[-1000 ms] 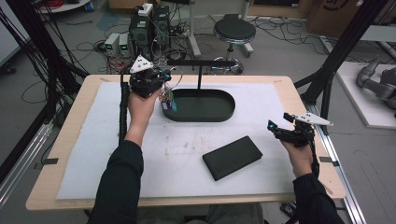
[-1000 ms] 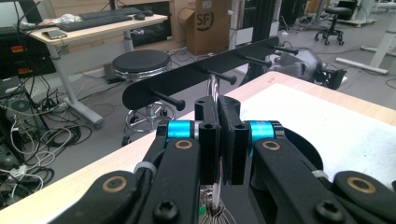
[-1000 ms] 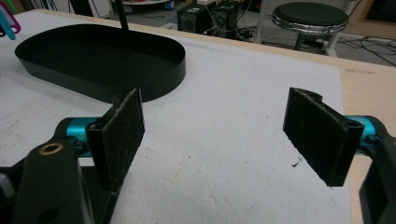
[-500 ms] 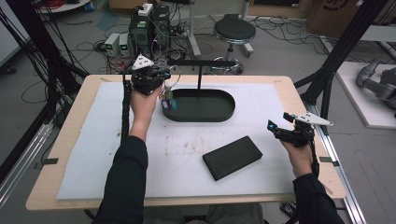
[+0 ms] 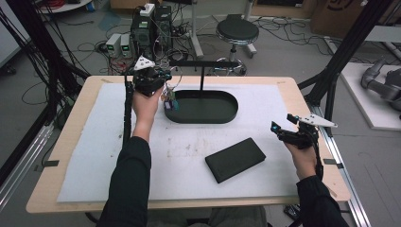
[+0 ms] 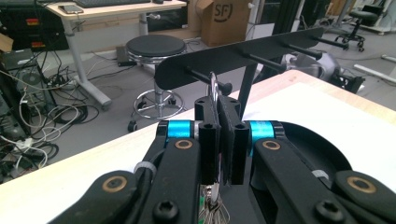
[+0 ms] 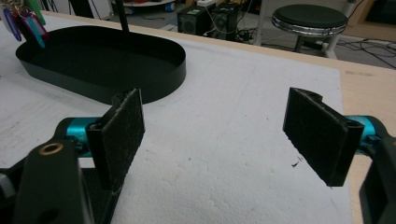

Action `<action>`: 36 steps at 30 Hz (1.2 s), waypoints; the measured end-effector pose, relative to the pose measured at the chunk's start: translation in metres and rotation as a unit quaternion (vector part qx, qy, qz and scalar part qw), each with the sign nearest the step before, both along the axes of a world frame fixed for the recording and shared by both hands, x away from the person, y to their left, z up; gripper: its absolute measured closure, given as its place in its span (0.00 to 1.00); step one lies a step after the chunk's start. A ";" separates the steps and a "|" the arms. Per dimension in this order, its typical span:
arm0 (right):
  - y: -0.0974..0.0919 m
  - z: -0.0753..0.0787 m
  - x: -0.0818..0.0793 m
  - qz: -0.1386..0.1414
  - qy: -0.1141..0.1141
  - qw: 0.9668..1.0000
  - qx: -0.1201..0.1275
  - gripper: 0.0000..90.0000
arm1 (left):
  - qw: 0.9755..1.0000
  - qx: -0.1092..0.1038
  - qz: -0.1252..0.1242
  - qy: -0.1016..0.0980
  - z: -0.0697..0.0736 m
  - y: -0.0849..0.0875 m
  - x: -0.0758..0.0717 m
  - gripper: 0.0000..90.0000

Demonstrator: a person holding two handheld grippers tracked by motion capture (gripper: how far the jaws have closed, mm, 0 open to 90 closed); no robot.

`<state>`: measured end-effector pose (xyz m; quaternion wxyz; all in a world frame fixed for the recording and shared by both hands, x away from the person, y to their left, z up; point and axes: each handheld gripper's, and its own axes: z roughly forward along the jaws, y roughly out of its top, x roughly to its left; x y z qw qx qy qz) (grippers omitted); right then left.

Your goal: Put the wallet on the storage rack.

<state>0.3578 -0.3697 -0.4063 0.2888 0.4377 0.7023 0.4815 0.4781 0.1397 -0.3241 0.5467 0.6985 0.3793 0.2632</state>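
My left gripper (image 6: 219, 100) is shut on a metal key ring (image 6: 213, 86), and the keys (image 6: 211, 207) hang below the jaws. In the high view this gripper (image 5: 166, 80) is raised at the left end of the black oval tray (image 5: 201, 118), with the bunch of coloured keys (image 5: 169, 100) dangling over the tray's rim. Just beyond the jaws is the black rack bar (image 6: 243, 53) with its pegs. My right gripper (image 7: 219, 130) stands wide open with nothing between its pads. It hovers at the table's right edge (image 5: 282, 124).
A flat black box (image 5: 235, 159) lies on the white mat between the two hands. The rack's post (image 5: 202, 78) rises behind the tray. The keys (image 7: 23, 21) and tray (image 7: 140, 79) lie far to the left in the right gripper view.
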 end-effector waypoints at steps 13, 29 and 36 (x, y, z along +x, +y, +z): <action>0.001 0.000 0.000 0.000 0.001 1.000 0.000 0.23 | 1.000 0.011 0.017 0.005 -0.003 0.000 0.003 0.96; 0.001 0.000 0.000 0.001 0.001 1.000 -0.002 0.23 | 0.998 0.016 0.053 -0.003 -0.003 0.006 -0.002 0.80; 0.001 0.000 0.000 0.001 0.000 1.000 -0.002 0.23 | 0.998 0.017 0.066 -0.008 -0.004 0.013 -0.018 0.58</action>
